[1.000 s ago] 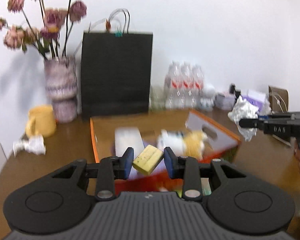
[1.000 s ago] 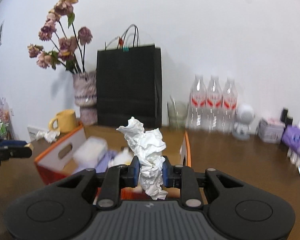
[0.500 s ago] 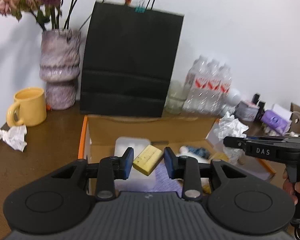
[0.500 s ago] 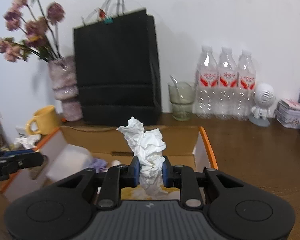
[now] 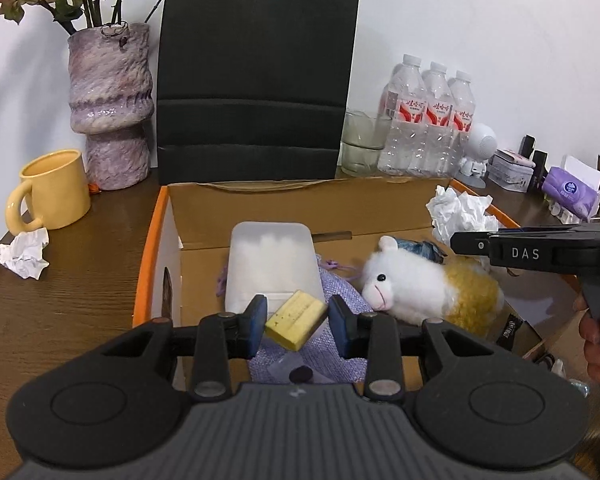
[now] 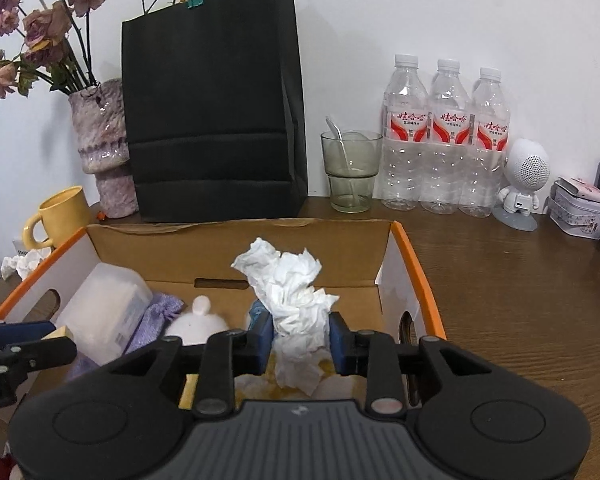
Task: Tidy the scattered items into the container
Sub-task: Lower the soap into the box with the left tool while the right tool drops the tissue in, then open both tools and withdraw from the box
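- Left gripper [image 5: 297,325] hung over the cardboard box [image 5: 153,248], jaws narrow w/ a yellow sponge [image 5: 296,319] between them, pads by its ends.
- Right gripper [image 6: 300,340] also over box; jaws opening, crumpled tissue [image 6: 290,300] between the pads.
- In box: plush sheep [image 5: 424,286], white tub [image 5: 272,264], purple pouch [image 5: 340,292].
- Another tissue wad [image 5: 18,254] lay on table [image 5: 60,320] beside yellow mug [image 5: 54,194].
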